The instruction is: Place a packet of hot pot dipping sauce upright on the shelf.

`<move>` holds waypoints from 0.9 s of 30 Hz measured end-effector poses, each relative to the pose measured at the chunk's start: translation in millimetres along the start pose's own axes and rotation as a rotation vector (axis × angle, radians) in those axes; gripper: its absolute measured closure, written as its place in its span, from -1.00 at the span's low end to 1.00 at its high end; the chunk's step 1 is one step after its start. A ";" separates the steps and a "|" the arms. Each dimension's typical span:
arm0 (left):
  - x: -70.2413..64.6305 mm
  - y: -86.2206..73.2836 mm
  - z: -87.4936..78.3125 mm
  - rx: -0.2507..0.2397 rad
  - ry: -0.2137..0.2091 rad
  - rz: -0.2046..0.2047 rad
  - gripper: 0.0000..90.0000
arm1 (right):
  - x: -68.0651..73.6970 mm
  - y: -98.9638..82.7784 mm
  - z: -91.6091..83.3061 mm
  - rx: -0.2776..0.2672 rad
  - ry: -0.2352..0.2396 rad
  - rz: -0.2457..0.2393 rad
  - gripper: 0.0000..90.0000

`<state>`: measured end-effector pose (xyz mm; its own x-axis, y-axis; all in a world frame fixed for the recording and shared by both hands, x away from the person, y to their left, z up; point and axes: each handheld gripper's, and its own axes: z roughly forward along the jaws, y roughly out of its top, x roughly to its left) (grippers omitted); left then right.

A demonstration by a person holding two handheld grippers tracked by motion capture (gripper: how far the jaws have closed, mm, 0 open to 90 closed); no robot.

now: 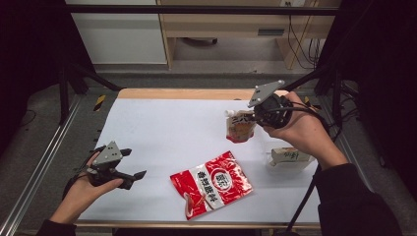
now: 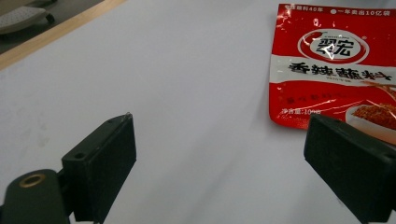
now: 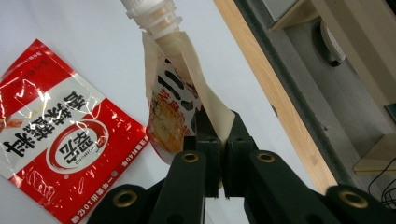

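A red and white sachet (image 1: 211,183) lies flat near the front middle of the white table; it is the same red sachet (image 2: 334,65) ahead and to the right in the left gripper view and the red sachet (image 3: 56,140) at the left of the right gripper view. My right gripper (image 1: 252,116) is held above the table's right side, shut on the top edge of a cream spouted pouch (image 1: 240,126). That spouted pouch (image 3: 180,102) hangs pinched between the right gripper (image 3: 219,135) jaws. My left gripper (image 1: 133,163) hovers open at the front left, the left gripper (image 2: 219,154) jaws wide with nothing between them.
A small pale carton (image 1: 289,157) lies on the table under the right wrist. The table (image 1: 162,123) has a wooden far edge, with a metal frame and dark floor around it. Cables trail from both grippers.
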<state>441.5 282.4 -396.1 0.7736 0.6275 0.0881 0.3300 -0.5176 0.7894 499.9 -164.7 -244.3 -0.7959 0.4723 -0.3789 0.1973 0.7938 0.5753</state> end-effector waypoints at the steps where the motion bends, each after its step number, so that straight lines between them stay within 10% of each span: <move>1: 0.5 -2.2 0.2 0.004 -0.001 -0.004 -0.80 | -1.1 -2.1 -0.7 -0.001 -0.005 0.005 0.96; 27: 2.4 -35.3 7.9 0.022 0.009 -0.057 -0.80 | -27.3 -47.5 -15.7 0.032 -0.054 0.078 0.96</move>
<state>435.9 297.6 -428.6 0.7485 0.6614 0.0485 0.3852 -0.4932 0.7800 503.3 -221.3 -249.8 -0.7458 0.5522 -0.3726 0.2761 0.7653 0.5815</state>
